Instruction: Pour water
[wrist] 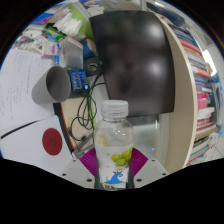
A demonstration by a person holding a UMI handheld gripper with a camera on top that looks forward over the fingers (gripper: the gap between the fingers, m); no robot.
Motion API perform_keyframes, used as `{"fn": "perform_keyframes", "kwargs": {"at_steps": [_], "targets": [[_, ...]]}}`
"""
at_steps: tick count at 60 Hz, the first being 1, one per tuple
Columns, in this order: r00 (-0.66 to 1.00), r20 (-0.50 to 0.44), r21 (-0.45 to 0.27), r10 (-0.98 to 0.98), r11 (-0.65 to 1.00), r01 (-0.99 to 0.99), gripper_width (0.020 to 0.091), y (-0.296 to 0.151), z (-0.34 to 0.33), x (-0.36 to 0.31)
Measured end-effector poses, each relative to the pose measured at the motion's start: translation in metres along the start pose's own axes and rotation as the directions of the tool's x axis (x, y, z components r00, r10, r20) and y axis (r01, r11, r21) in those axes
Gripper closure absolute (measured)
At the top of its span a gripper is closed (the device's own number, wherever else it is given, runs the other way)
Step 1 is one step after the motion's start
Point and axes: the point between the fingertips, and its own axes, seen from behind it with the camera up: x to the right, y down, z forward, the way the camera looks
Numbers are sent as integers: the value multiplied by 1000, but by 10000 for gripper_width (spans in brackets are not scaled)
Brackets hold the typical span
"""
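The gripper points level, its two pink-padded fingers apparently pressed against a bottle's sides.

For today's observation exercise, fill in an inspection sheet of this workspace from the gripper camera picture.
Surface: white desk.
Job's things: clear water bottle, white cap on, upright between the jaws of the gripper.
Clutter: grey cup lying on its side; red disc.
Grippers: purple pads against the bottle's sides.
Cables: dark cables below the monitor.
Surroundings: dark monitor; bookshelf.
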Motion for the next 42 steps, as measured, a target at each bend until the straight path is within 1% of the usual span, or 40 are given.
{"fn": "perform_keyframes", "kwargs": {"at_steps": [6, 16, 25, 27, 33, 35, 39, 42], "targets": [[984, 3, 1, -180, 984, 180, 716, -24, 10, -9], [934, -16, 14, -358, 933, 358, 715, -55, 23, -21], [842, -44, 10, -537, 843, 538, 714, -72, 27, -27], [828, -47, 12, -558, 829, 559, 715, -75, 28, -28], [786, -35, -11, -618, 786, 618, 716, -74, 33, -33], [783, -32, -7, -622, 783, 622, 715, -76, 34, -35], [800, -20, -3, -600, 800, 600, 715, -76, 34, -37], [846, -3, 6, -533, 846, 533, 716, -76, 33, -38]]}}
